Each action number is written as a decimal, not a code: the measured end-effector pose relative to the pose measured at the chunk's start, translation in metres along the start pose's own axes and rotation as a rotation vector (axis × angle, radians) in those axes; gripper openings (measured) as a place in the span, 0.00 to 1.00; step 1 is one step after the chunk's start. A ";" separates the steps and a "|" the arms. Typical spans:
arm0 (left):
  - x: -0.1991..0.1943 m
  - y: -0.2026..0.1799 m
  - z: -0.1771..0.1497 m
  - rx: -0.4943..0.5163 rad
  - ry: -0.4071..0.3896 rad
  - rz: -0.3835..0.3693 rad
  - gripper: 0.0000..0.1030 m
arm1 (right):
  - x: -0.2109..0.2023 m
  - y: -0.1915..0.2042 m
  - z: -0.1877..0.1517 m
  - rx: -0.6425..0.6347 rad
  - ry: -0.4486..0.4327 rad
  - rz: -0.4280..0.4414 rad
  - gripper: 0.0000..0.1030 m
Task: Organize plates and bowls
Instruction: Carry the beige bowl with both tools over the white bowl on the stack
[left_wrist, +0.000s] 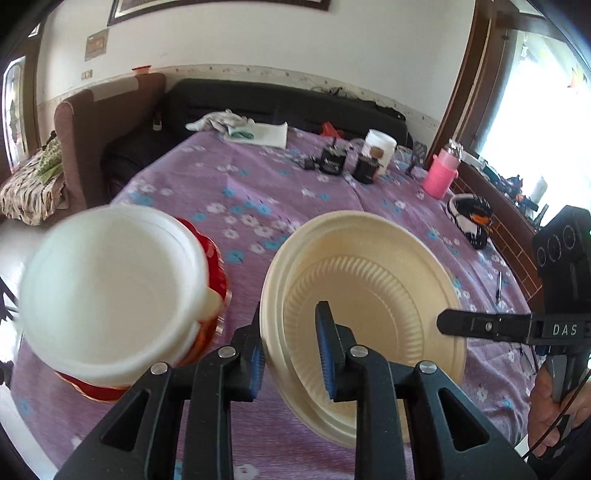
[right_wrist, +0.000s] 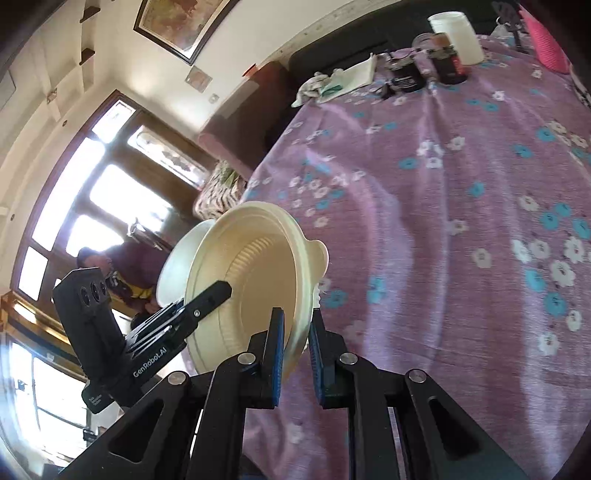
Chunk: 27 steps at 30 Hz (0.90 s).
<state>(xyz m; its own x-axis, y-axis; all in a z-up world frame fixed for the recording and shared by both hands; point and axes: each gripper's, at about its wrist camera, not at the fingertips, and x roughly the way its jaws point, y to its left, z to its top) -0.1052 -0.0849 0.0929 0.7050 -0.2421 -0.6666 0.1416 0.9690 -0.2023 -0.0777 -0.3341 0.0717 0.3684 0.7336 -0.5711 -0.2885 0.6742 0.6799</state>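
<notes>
The cream foam bowl (left_wrist: 369, 295) was off the table, tilted, mouth toward the L cam, held by both grippers at once. It looked like two nested pieces, a thin plate-like rim behind the deeper bowl; can't tell for sure.

L gripper (left_wrist: 293, 350) was clamped on the rim at approx 8 o'clock of the bowl, one blue pad outside, one inside the wall. R gripper (right_wrist: 297, 350) was clamped on the opposite rim; in the L view its finger came in from 3 o'clock. Both sets of jaws nearly together, only the thin foam wall between them.

So the bowl sat dead ahead of both jaws, hung between the hands, neither nearer. My read: one grip has to let go or the two pull apart before it can be stacked.

At 9 o'clock from it, a blurred white bowl stack (left_wrist: 110, 295) sat on a red container (left_wrist: 214, 266), above the purple floral tablecloth (left_wrist: 258, 192). At 12–1 o'clock, far end: white jar (left_wrist: 382, 147), pink cup (left_wrist: 439, 173).
</notes>
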 end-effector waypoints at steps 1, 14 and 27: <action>-0.006 0.003 0.003 0.003 -0.011 0.009 0.22 | 0.002 0.004 0.001 0.000 0.006 0.010 0.16; -0.065 0.047 0.038 0.027 -0.129 0.187 0.36 | 0.029 0.081 0.033 -0.026 0.025 0.174 0.17; -0.059 0.123 0.040 -0.100 -0.090 0.255 0.36 | 0.099 0.128 0.058 -0.058 0.093 0.189 0.17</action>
<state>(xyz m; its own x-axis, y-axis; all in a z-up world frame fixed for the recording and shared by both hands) -0.1017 0.0507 0.1357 0.7686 0.0180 -0.6395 -0.1138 0.9875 -0.1089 -0.0268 -0.1800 0.1286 0.2205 0.8501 -0.4782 -0.3956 0.5261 0.7528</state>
